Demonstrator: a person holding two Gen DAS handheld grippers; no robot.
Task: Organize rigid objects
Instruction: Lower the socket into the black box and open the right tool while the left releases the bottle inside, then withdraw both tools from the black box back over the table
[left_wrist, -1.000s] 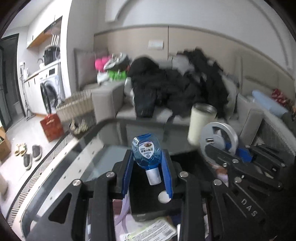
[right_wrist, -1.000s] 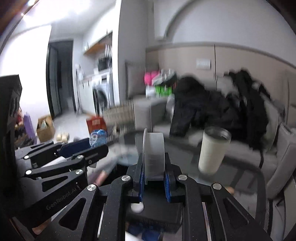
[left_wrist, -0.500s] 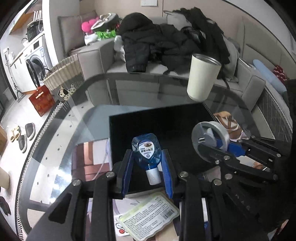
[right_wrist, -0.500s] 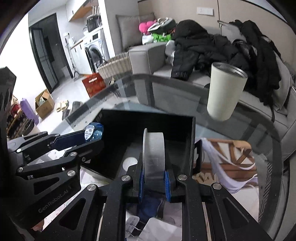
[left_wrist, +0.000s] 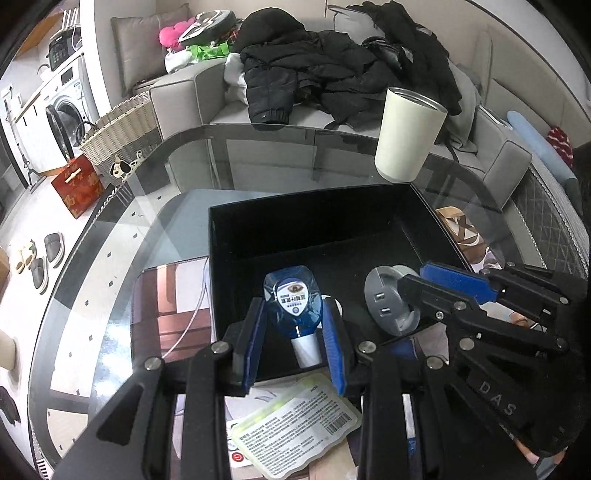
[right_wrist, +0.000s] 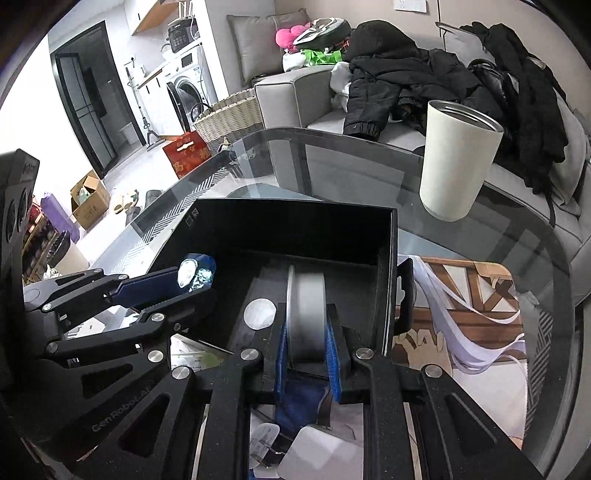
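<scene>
Both tongs have dropped lower over the black box (left_wrist: 369, 218) on the glass table (left_wrist: 122, 236). Left tongs (left_wrist: 293, 328) pinch a blue eye-drop bottle (left_wrist: 291, 295); right tongs (right_wrist: 306, 354) pinch a grey round USB hub (right_wrist: 306, 314) at its 3 o'clock, both inside the box.

Left gripper (left_wrist: 293, 325): fingers extend forward, blue pads (left_wrist: 254, 341) pressed against either side of a small blue bottle (left_wrist: 294, 301), held cap toward the wrist. Right gripper (right_wrist: 306, 345): jaws narrowly spaced, blue pads (right_wrist: 331, 360) clamped on the rim of a grey disc-shaped hub (right_wrist: 306, 312), held on edge. The two grippers sit side by side, close together, both angled downward, each visible in the other's wrist view.
</scene>
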